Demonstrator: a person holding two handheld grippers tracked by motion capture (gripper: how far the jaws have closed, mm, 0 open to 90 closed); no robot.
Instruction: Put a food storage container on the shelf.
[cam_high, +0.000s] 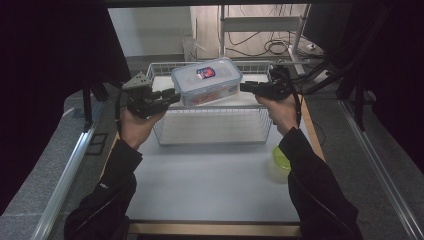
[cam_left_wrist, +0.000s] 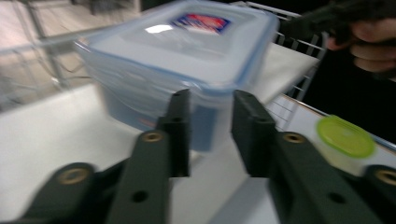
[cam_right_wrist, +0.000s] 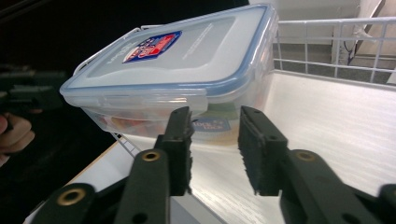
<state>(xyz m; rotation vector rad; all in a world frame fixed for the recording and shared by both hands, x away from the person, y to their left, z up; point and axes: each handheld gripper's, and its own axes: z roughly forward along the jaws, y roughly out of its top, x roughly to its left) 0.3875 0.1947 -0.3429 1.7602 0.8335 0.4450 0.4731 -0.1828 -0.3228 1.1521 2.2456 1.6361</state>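
A clear plastic food container (cam_high: 206, 80) with a blue-rimmed lid and a red and blue label hangs tilted at rim height over the white wire basket (cam_high: 215, 111). My left gripper (cam_high: 175, 96) meets its left end. In the left gripper view the narrow jaws (cam_left_wrist: 213, 95) flank the container's (cam_left_wrist: 187, 51) end clip and pinch it. My right gripper (cam_high: 244, 86) holds the opposite end. In the right gripper view its jaws (cam_right_wrist: 215, 112) stand close together at the clip under the lid of the container (cam_right_wrist: 177, 70).
A small tub with a green lid (cam_high: 281, 157) stands on the white table (cam_high: 210, 185) right of the basket, near my right sleeve; it is also in the left gripper view (cam_left_wrist: 345, 135). Dark curtains hang on both sides. Cables and a metal frame lie beyond the basket.
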